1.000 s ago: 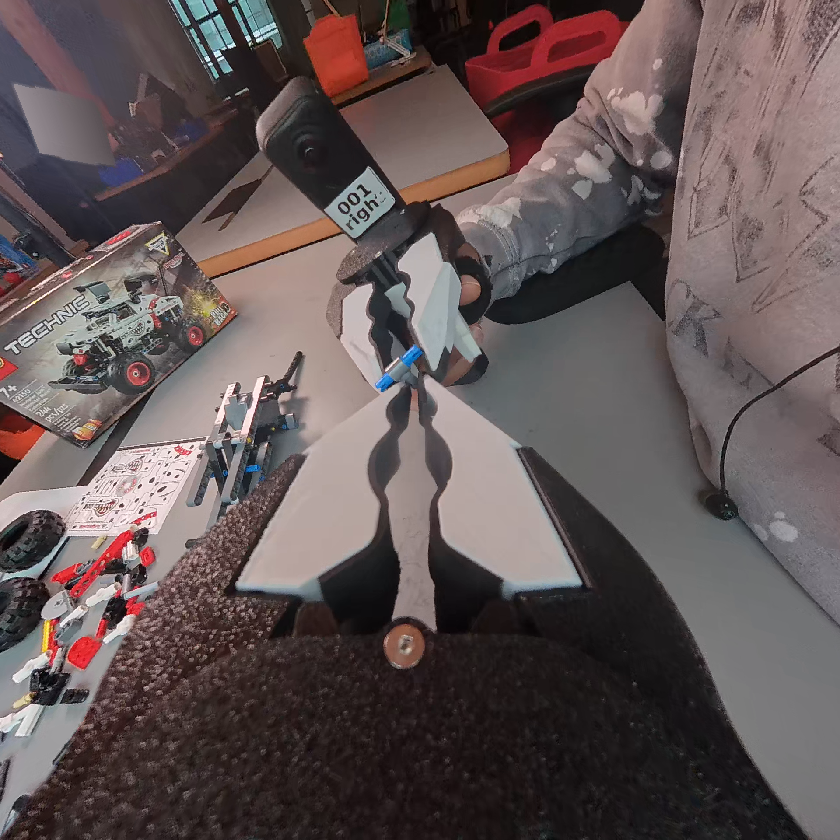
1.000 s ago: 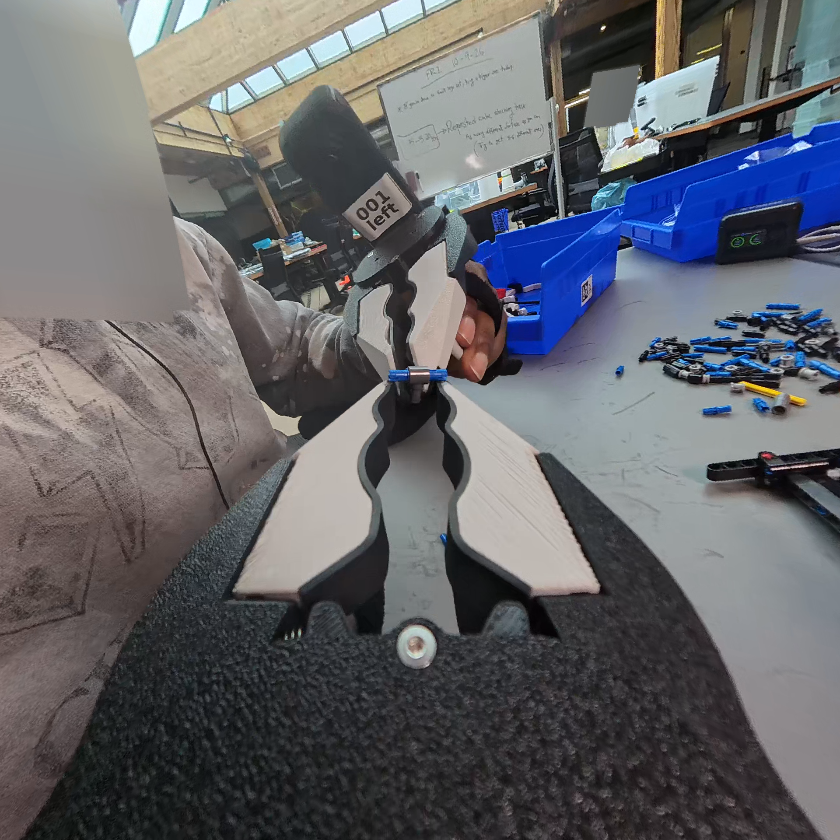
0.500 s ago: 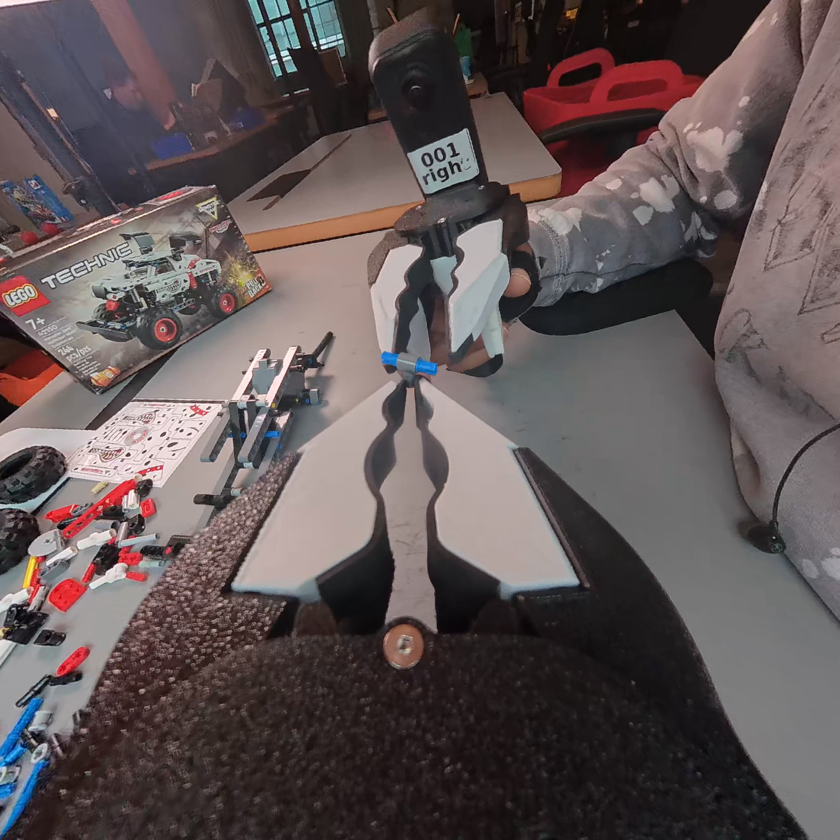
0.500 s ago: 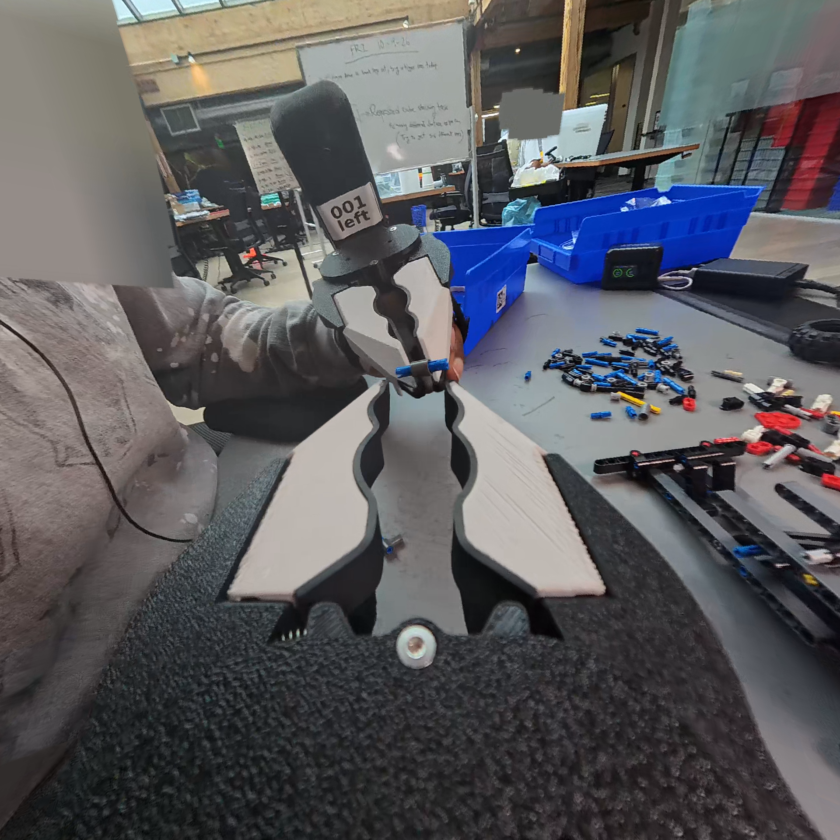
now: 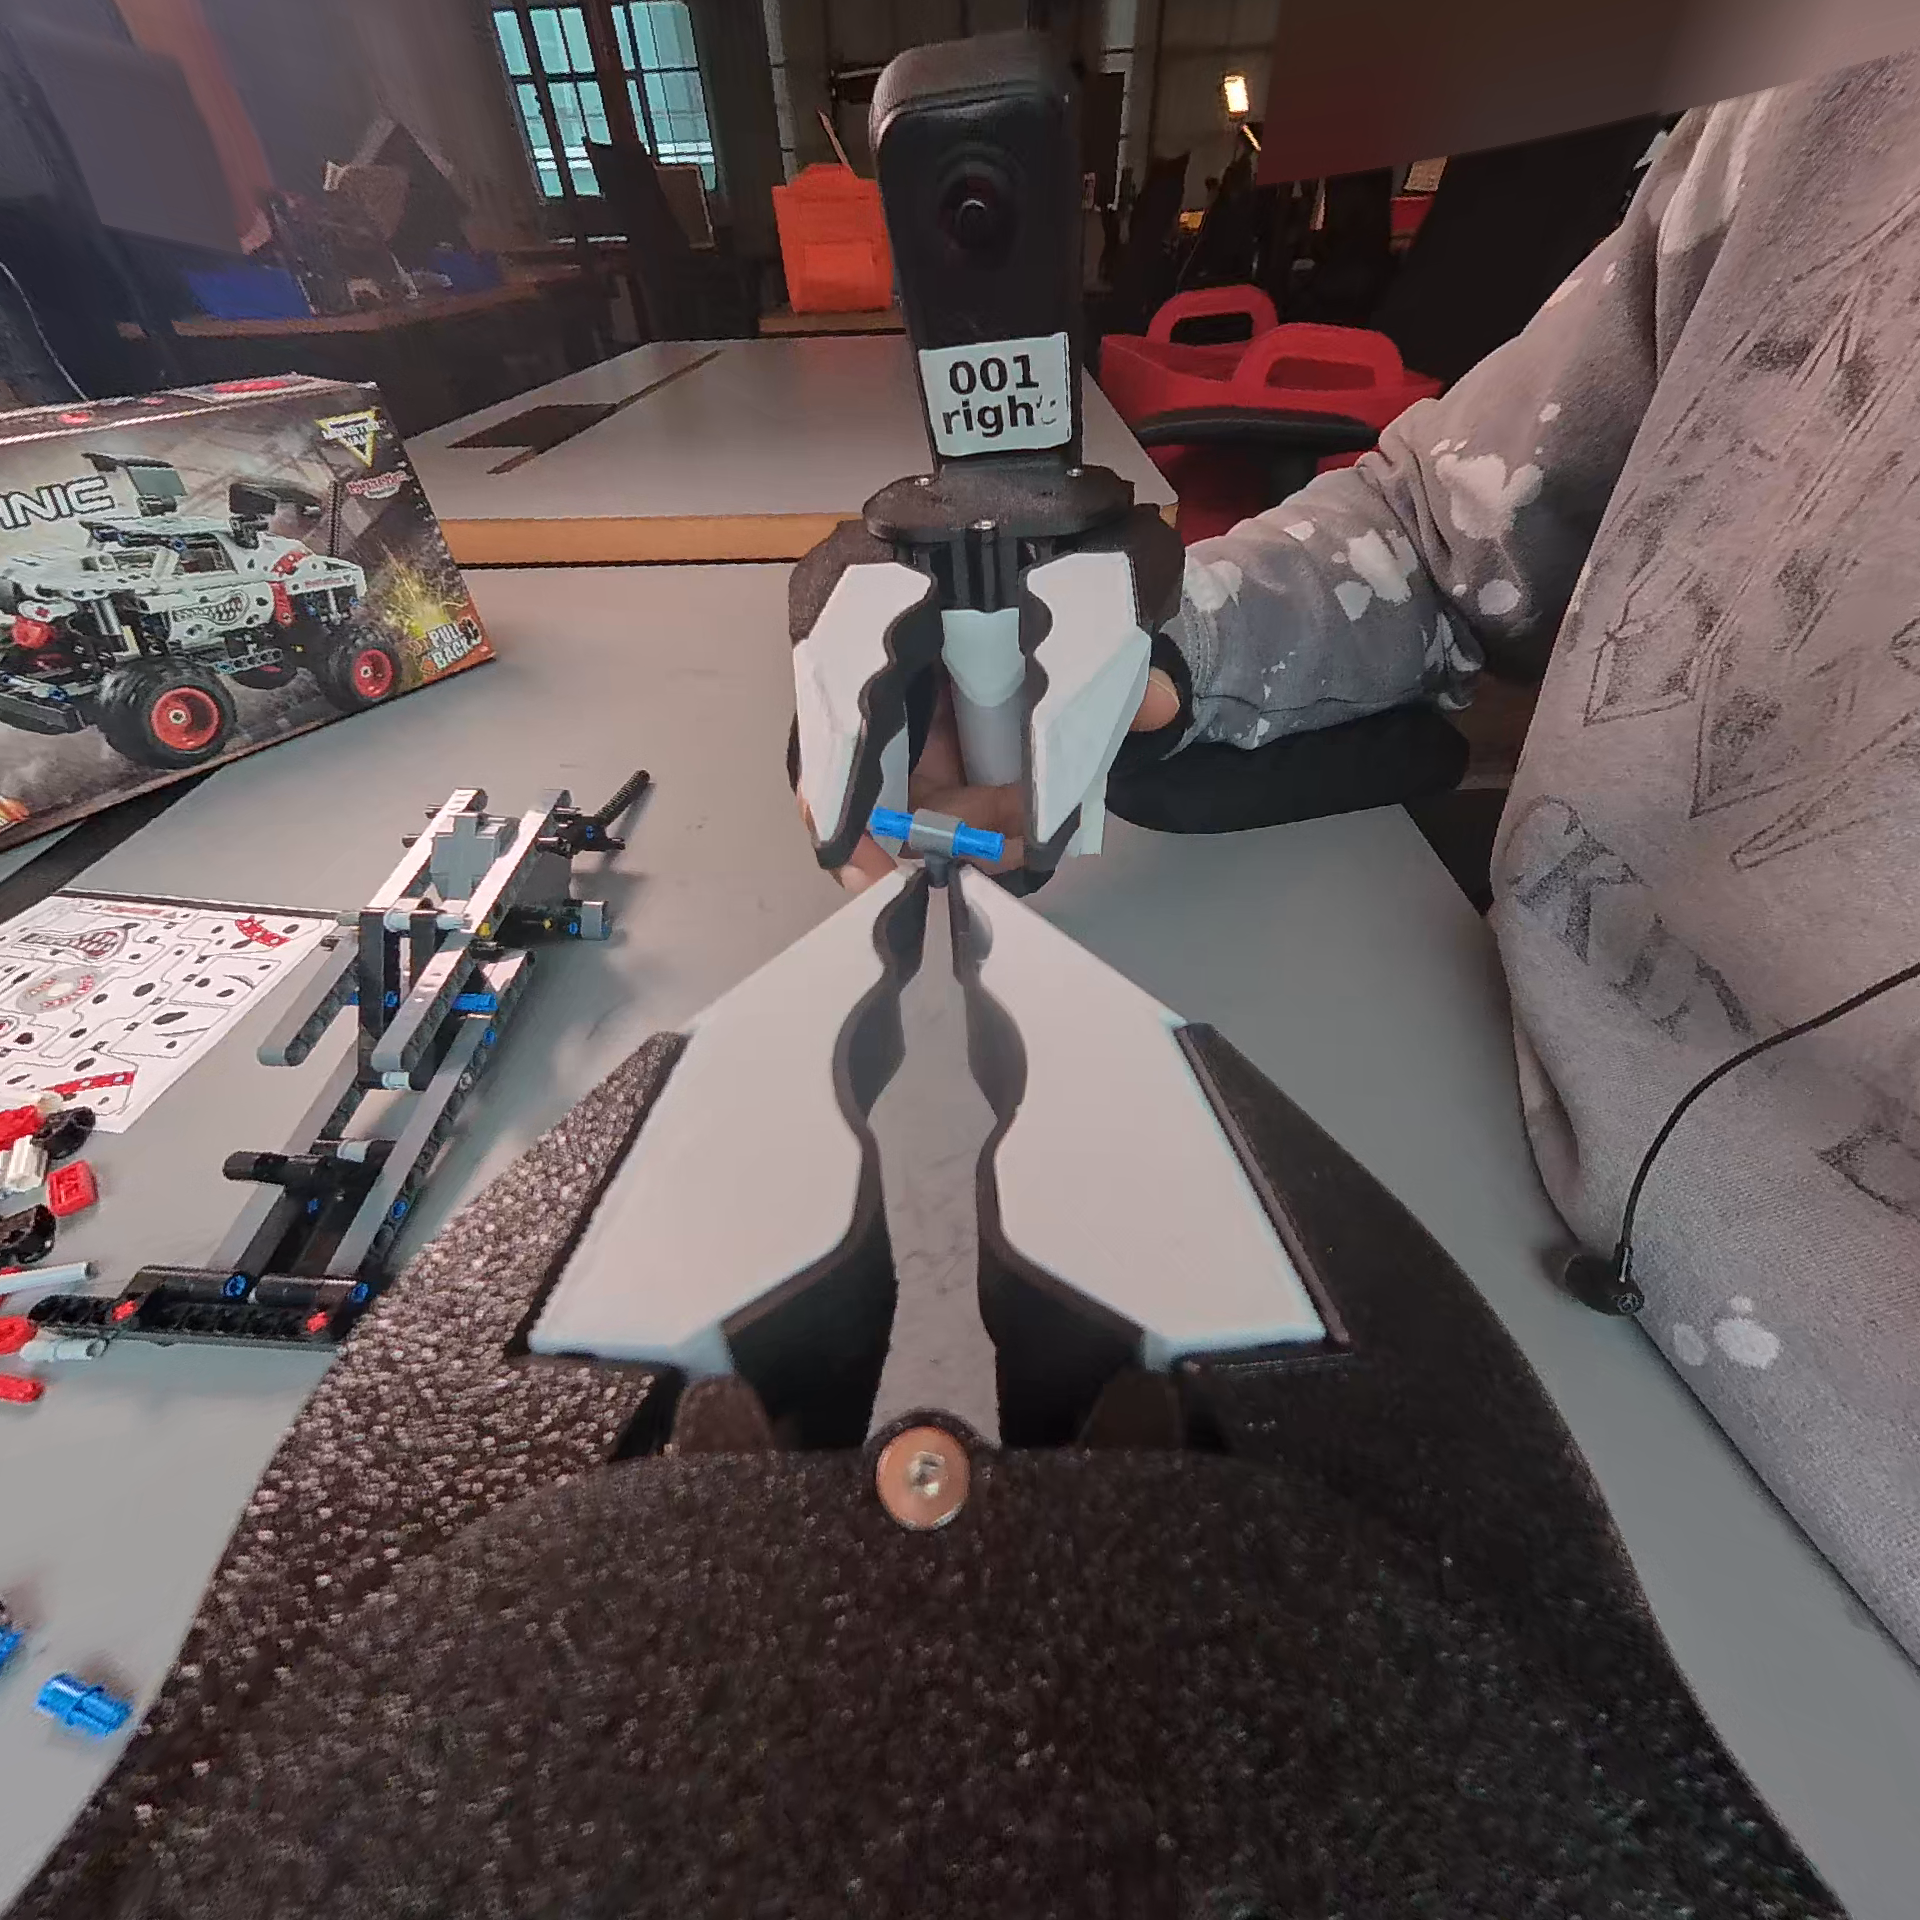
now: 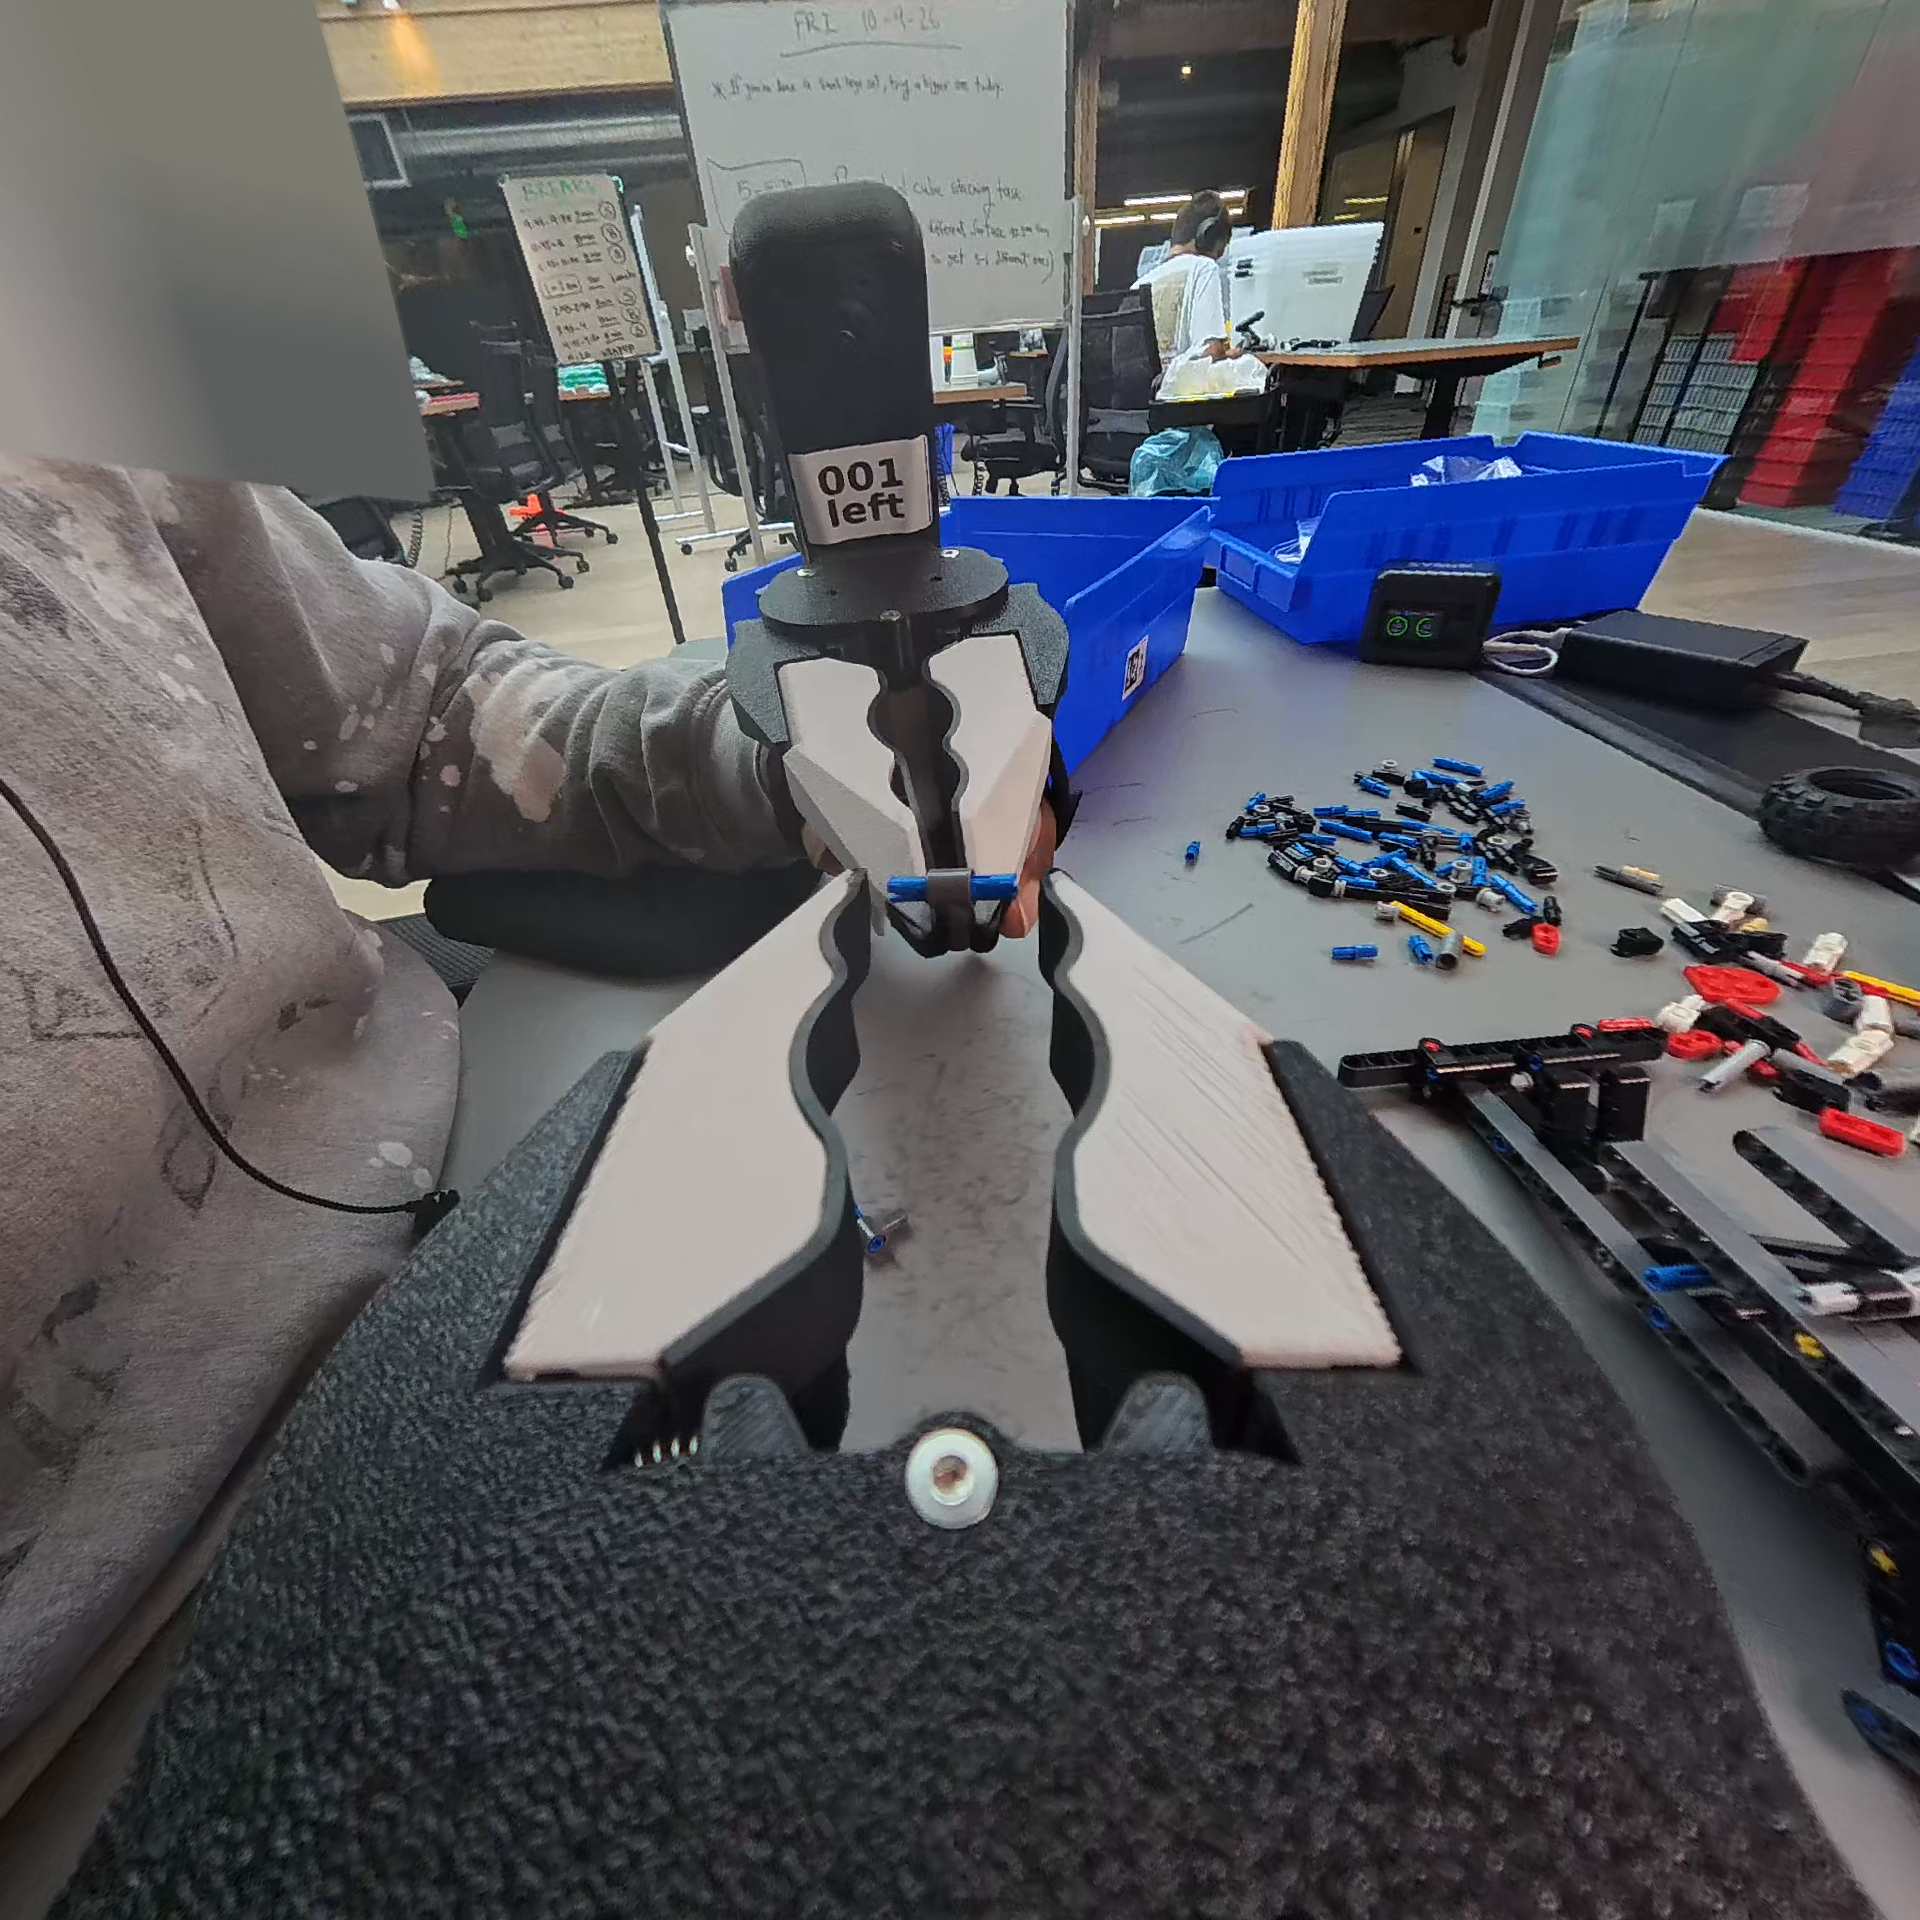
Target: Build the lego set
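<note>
My left gripper is shut on a small grey connector with blue pins and holds it above the grey table. The connector also shows in the right wrist view, pinched at the left gripper's tips. My right gripper is open, its fingertips on either side of the connector's pin ends. It faces the left gripper tip to tip. The partly built dark grey chassis lies on the table to the left, and it shows at the right in the right wrist view.
The set's box and a sticker sheet lie at far left. Loose blue, black and red parts, a tyre and blue bins sit on the right. A small pin lies under my right gripper. A person's sleeves are close by. The tips of both grippers are at nearly the same place.
My right gripper's jaws have opened wider around the connector. Both grippers have turned more upright and level. The left gripper keeps hold of the connector.
</note>
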A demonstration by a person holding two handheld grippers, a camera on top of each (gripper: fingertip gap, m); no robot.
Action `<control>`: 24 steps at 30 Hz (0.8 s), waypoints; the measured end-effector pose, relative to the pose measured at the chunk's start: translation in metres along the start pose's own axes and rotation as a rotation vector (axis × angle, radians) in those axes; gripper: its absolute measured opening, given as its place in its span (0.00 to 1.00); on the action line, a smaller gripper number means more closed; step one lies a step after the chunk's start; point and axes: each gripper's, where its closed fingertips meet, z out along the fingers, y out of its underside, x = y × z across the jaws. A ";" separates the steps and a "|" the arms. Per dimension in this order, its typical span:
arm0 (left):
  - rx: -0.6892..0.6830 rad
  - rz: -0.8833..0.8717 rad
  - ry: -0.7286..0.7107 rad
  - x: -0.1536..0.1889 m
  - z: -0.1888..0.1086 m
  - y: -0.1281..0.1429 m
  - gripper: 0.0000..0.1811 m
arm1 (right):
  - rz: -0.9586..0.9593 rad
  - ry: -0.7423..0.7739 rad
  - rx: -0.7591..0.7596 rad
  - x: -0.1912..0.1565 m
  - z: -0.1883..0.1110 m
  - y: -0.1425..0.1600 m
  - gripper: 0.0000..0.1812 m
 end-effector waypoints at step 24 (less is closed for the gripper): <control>0.035 -0.061 -0.059 -0.011 0.003 0.000 0.04 | 0.029 0.038 0.019 0.011 0.000 0.002 0.13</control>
